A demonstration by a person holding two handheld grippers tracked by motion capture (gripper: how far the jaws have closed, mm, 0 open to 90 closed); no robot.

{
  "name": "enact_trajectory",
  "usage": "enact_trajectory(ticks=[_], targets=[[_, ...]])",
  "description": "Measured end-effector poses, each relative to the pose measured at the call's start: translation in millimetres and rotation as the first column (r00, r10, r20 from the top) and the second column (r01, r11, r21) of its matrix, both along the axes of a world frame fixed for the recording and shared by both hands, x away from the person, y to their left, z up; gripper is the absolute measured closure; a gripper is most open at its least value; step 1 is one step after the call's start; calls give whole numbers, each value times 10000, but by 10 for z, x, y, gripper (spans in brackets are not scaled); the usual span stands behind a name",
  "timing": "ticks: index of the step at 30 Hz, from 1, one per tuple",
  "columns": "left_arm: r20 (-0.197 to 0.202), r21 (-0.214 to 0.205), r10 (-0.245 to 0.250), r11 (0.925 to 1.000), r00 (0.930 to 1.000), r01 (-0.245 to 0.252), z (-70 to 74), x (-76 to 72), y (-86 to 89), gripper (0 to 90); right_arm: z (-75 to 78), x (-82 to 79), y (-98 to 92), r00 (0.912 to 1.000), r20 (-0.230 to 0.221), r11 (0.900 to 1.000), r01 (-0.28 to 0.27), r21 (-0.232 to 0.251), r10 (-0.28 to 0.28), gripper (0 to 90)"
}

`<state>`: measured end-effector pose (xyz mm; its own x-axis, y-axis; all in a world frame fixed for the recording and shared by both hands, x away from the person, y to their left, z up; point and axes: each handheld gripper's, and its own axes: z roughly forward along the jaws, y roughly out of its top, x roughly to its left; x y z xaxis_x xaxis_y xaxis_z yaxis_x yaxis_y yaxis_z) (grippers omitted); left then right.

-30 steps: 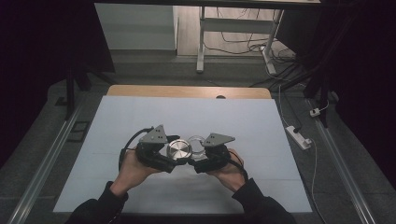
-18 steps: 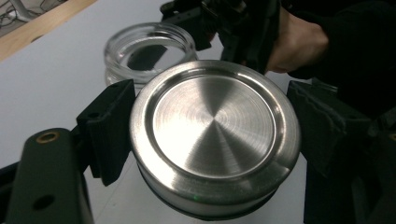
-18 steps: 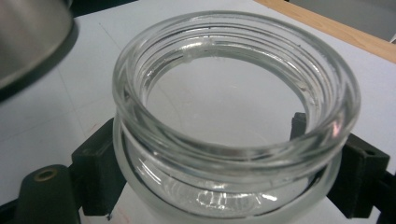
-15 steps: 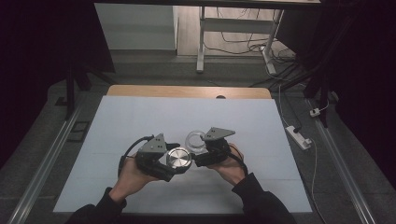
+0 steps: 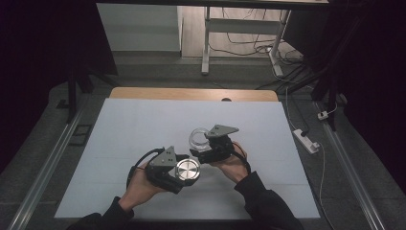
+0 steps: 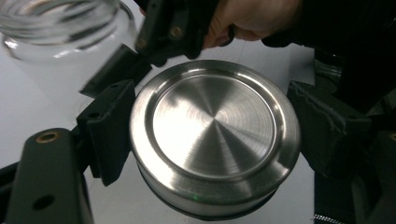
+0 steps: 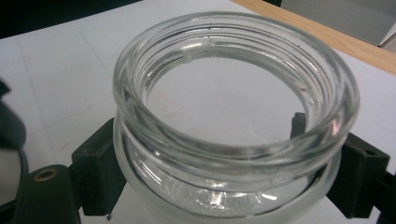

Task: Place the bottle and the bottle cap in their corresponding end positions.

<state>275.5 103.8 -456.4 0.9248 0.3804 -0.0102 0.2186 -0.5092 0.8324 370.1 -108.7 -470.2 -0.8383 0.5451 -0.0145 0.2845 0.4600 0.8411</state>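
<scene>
Above the white table (image 5: 119,143), the left gripper (image 5: 178,173) pinches a steel lid (image 5: 187,169) while the right gripper (image 5: 203,149) clamps the open glass jar (image 5: 197,138) (its base hidden by the jaws).

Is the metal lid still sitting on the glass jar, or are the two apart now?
Apart. In the high view the metal lid, clamped in the left gripper, sits clear of the open glass jar held by the right gripper, with white table between them.

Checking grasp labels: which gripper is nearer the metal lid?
Left. The left gripper is clamped on the metal lid, a jaw on each side. The right gripper sits apart, beyond the lid, holding the glass jar.
</scene>
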Motion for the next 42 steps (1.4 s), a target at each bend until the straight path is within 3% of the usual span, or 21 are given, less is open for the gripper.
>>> enact_trajectory(ticks=[6,16,19,29,42], targets=[[-115,-53,99,9999,9999,-100,-157,28,-39,205,-22,106,39,9999,12,9999,153,-10,-153,151],[53,202,248,9995,9997,-249,-378,88,-105,205,-74,282,137,9994,31,9995,330,-24,-330,151],[-95,204,268,9994,9996,-266,-426,114,-125,205,-98,332,154,9991,20,9991,425,-58,-425,151],[-332,699,336,9971,9989,-312,-639,225,-271,205,-180,517,212,9969,90,9969,788,-69,-787,151],[-339,1257,639,9903,9974,-592,-791,336,-311,205,-298,662,280,9951,141,9951,982,-125,-980,151]])
